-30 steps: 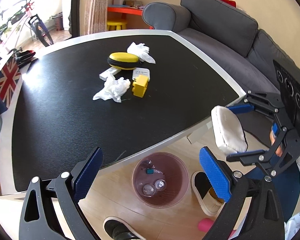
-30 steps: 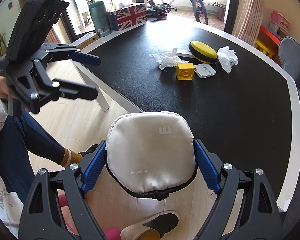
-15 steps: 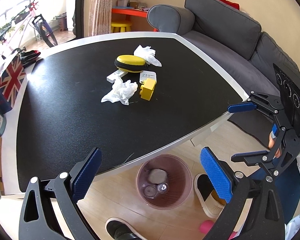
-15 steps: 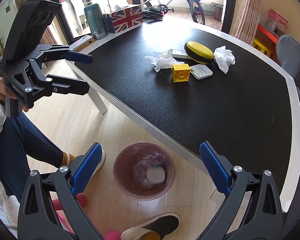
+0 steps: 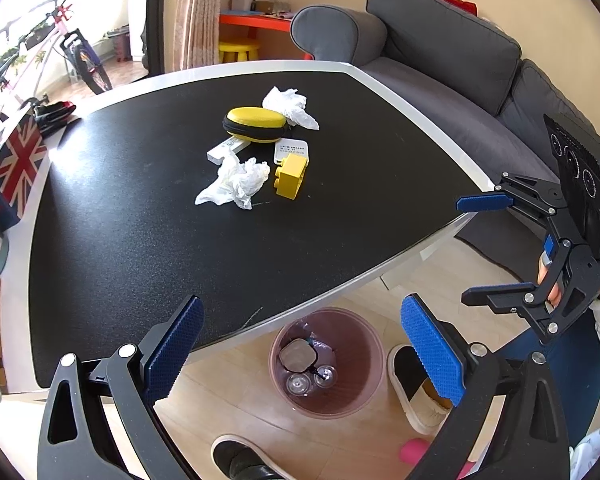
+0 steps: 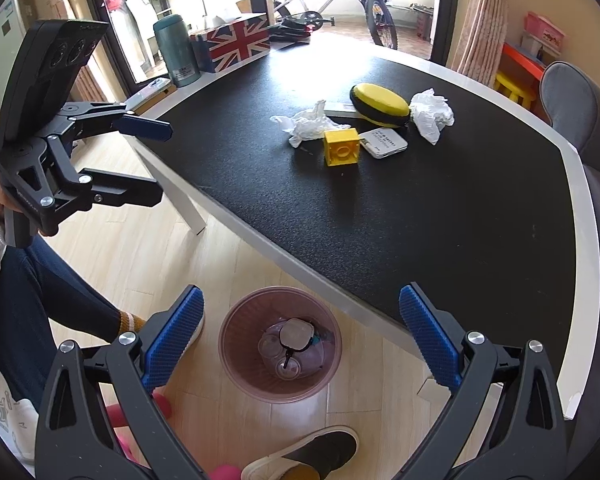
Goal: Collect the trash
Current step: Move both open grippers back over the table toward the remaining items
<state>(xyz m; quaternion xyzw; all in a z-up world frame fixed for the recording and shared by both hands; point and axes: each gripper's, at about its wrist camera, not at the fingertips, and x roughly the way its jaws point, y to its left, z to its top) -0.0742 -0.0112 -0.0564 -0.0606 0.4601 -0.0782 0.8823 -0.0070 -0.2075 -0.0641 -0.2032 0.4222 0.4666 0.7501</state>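
Note:
A pink trash bin (image 5: 374,344) (image 6: 236,320) stands on the floor just off the black table's (image 6: 420,220) near edge. Inside lies a white pouch (image 5: 298,356) (image 6: 298,334) on top of clear cups. My right gripper (image 6: 300,296) (image 5: 462,248) hangs open and empty above the bin. My left gripper (image 5: 300,304) (image 6: 165,160) is open too, over the table edge and bin, holding nothing. On the table lie two crumpled tissues (image 5: 236,182) (image 5: 290,106), one beside a yellow brick (image 5: 290,176), the other behind a yellow case (image 5: 256,124).
A white card (image 5: 292,151) and a white stick lie among the table items. A flag-printed box (image 6: 236,44) and a green flask (image 6: 178,50) stand at the table's far end. A grey sofa (image 5: 440,64) flanks the table. The person's leg (image 6: 40,296) and shoes (image 5: 416,392) are near the bin.
The right gripper opened and let go of the white pouch, which dropped into the bin. The left gripper stayed where it was.

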